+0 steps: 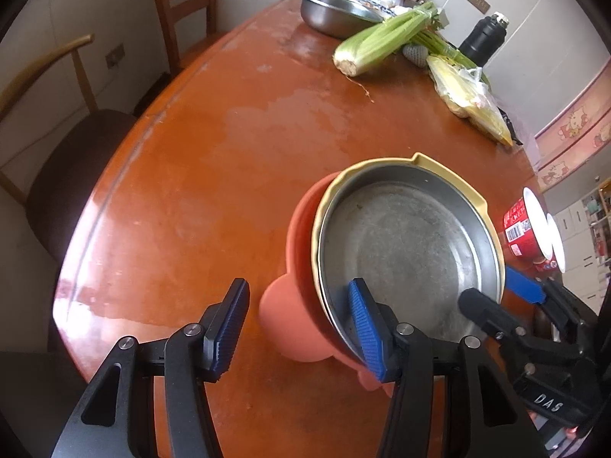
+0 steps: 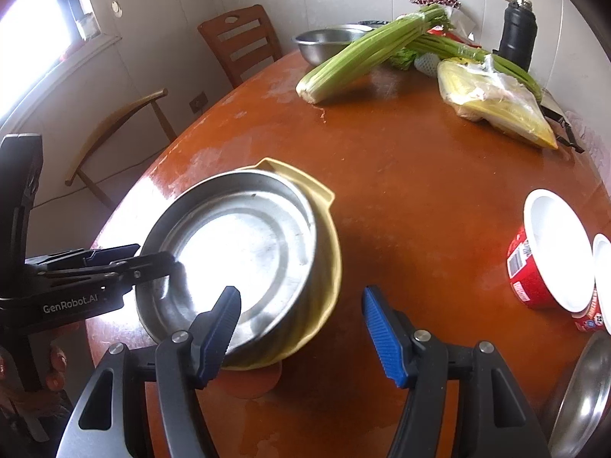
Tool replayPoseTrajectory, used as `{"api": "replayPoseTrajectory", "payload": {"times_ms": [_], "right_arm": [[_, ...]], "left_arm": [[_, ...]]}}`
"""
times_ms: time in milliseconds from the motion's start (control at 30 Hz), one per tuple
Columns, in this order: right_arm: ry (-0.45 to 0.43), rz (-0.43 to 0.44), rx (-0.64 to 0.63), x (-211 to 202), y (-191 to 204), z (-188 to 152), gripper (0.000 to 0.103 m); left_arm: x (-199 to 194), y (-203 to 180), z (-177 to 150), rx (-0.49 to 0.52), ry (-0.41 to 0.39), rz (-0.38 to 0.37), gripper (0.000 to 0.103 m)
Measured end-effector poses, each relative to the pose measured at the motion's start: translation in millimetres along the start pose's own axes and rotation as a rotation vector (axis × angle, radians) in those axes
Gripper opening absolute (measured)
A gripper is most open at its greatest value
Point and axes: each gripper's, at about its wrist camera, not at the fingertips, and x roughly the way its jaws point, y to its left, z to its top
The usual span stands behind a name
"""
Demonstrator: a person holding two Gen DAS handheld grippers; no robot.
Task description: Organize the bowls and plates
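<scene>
Stack: a steel plate [image 1: 408, 244] sits inside a yellow bowl [image 1: 450, 179], which rests in an orange bowl [image 1: 301, 305]; the pile stands on the near part of the round wooden table [image 1: 229, 152].
Left gripper [image 1: 301, 324]: jaws apart; one blue pad reaches over the near rim into the steel plate, the other hangs outside the orange bowl, and neither clearly presses, so the stack's rim lies between loose jaws.
Right gripper [image 2: 301, 328]: jaws spread at the stack's opposite side; one finger is over the plate's rim, the other over bare table; no firm clamp shows.
Beside the stack: red paper cups [image 2: 542, 263] with white insides lie on their sides.
Near right edge: another steel dish [image 2: 584, 397], partly cut off.
Far side: celery [image 2: 366, 61], a bagged yellow vegetable [image 2: 496, 103], a steel basin [image 2: 328, 42], a black flask [image 2: 519, 34].
Around the table: wooden chairs [image 2: 240, 42].
</scene>
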Motion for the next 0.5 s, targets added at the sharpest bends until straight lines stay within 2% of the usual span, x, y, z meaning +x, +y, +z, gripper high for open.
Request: {"api": "replayPoseTrajectory", "payload": {"times_ms": [500], "right_arm": [[0.008, -0.001, -0.057, 11, 10, 0, 0.065]], "left_arm": [[11, -21, 8, 0.048, 0.023, -0.013, 0.056]]}}
